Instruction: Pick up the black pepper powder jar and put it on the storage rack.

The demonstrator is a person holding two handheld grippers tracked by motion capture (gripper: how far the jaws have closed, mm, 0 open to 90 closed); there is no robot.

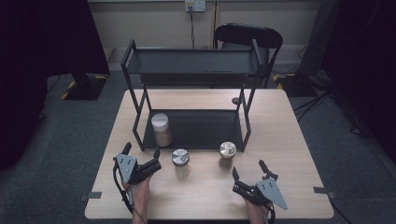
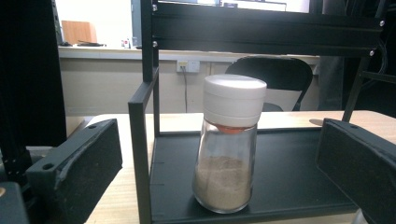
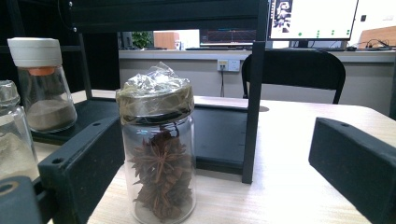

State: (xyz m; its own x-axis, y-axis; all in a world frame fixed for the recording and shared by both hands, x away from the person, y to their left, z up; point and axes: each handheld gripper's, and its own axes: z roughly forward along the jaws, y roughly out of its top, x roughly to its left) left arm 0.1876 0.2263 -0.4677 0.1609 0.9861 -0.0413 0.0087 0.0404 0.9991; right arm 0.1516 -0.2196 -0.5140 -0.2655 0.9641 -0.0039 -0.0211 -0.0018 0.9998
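A white-capped shaker of brown powder (image 1: 161,129) (image 2: 229,144) (image 3: 44,84) stands at the left of the black rack's lower shelf (image 1: 205,130). On the table in front of the rack stand a clear jar with a silver lid (image 1: 180,163) (image 3: 11,135) and a jar of star anise (image 1: 227,155) (image 3: 159,149) with a wrapped lid. My left gripper (image 1: 141,150) (image 2: 210,163) is open near the rack's front left post, facing the shaker. My right gripper (image 1: 248,170) (image 3: 219,168) is open just short of the star anise jar. Neither holds anything.
The two-tier black rack (image 1: 191,65) fills the middle and back of the wooden table (image 1: 289,140). A black chair (image 1: 250,37) stands behind the table. Bare tabletop lies to the right of the rack and along the front edge between the hands.
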